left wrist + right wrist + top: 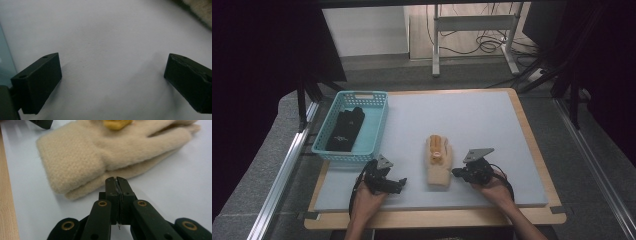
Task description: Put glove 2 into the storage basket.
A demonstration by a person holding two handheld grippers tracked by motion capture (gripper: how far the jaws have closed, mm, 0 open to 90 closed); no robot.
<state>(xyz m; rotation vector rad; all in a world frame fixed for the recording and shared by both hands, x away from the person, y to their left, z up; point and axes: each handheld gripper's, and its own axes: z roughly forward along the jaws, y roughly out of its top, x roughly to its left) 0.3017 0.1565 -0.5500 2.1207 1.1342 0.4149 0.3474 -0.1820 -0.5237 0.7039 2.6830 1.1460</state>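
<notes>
Dark gloves (344,129) probably already lie in the basket (377,122); beige gloves (438,162) remain on the table (492,125). Left hand-held gripper (401,183) gapes wide, empty; right hand-held gripper (455,172) is closed beside them.

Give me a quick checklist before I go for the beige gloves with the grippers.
1. Left gripper open: ok, its fingers stand wide apart.
2. Right gripper open: not ok, shut, holding nothing.
3. Beige gloves lie flat on the grey mat: ok.
4. Right gripper aimed at the cuff: ok.
5. Room in the blue basket beside the black gloves: ok.
6. Yellow patch fixed to the glove: cannot tell.
</notes>
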